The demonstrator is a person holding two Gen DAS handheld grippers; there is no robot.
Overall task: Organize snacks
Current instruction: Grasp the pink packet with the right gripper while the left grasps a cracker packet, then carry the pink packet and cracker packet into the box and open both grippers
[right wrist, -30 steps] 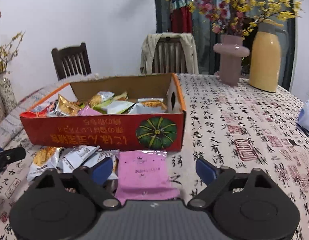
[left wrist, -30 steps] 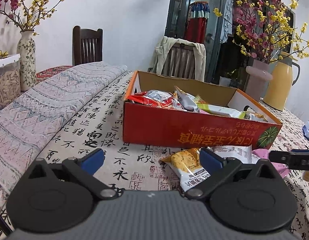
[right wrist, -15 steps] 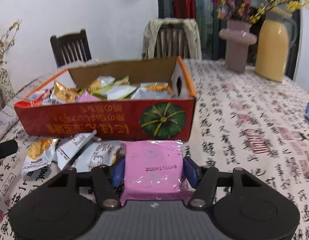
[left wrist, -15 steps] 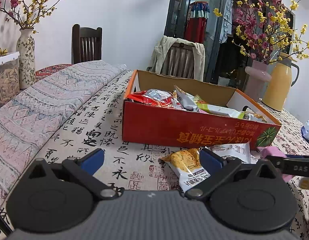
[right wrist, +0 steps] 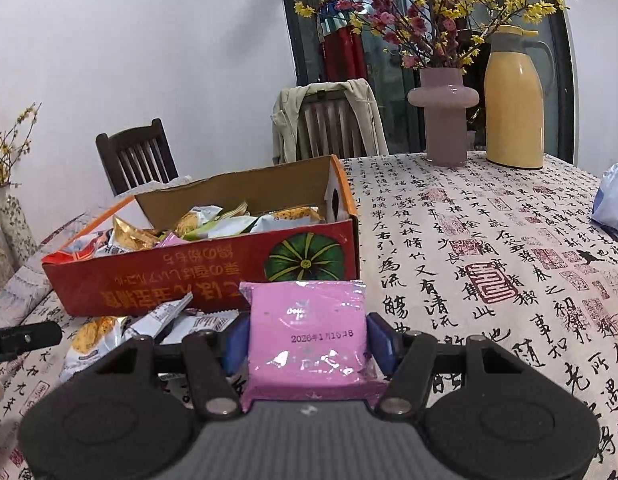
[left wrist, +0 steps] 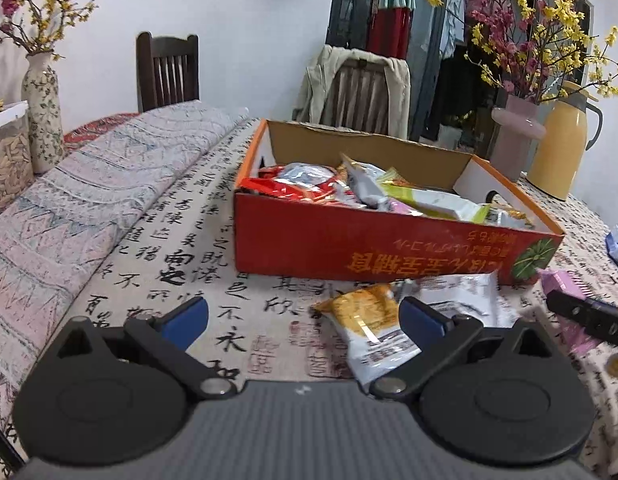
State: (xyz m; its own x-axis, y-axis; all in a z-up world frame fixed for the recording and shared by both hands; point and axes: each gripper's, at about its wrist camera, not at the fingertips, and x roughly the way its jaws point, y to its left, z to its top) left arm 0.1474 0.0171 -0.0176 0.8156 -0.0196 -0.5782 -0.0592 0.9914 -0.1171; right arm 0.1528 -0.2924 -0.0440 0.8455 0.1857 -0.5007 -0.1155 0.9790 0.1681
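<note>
Glossy pink square snack packet (right wrist: 307,334) between right tool (right wrist: 308,340) pads

Table: covered with a calligraphy-print tablecloth (right wrist: 489,248).
Middle: red cardboard box (left wrist: 349,248) full of snacks.
Before the box: yellow snack packet (left wrist: 369,320), white packets (right wrist: 169,316).
Far right edge: pink vase (right wrist: 445,120), yellow thermos (right wrist: 513,100).
Left side: patterned blanket (left wrist: 89,200).

My right gripper (right wrist: 308,340) grips a flat packet (right wrist: 307,336) before the box (right wrist: 213,276). Loose packets (left wrist: 369,320) lie before the box, left of it. Vase (right wrist: 445,116) and thermos (right wrist: 515,100) stand behind, to the right.
</note>
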